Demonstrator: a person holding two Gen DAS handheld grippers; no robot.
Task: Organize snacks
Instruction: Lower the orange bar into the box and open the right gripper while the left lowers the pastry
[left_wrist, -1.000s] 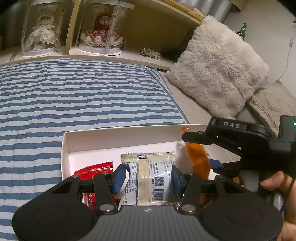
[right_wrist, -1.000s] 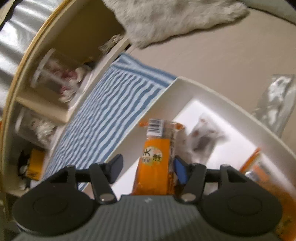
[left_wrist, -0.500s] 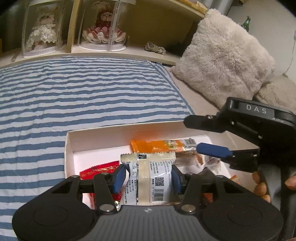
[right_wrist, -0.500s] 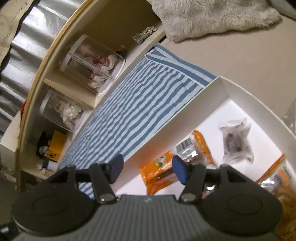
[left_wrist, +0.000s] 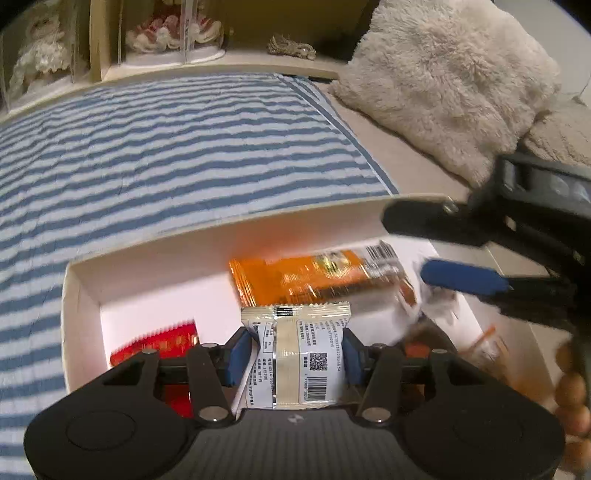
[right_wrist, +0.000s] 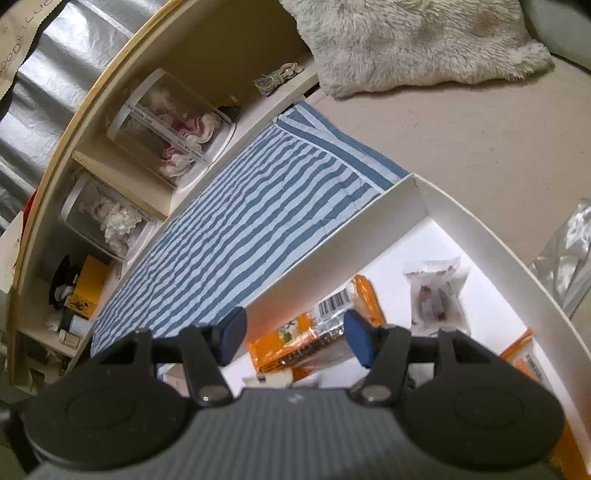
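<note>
Left gripper (left_wrist: 293, 356) pinches cream packet (left_wrist: 295, 350); right gripper (right_wrist: 291, 334) wide, empty. Lower packet ahead beside orange pack (left_wrist: 314, 275), inside box (left_wrist: 236, 240), then release.

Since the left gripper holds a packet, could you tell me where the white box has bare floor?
Bare floor lies in the white box between the red packet and orange packet. The right side is crowded with the clear packet.
</note>
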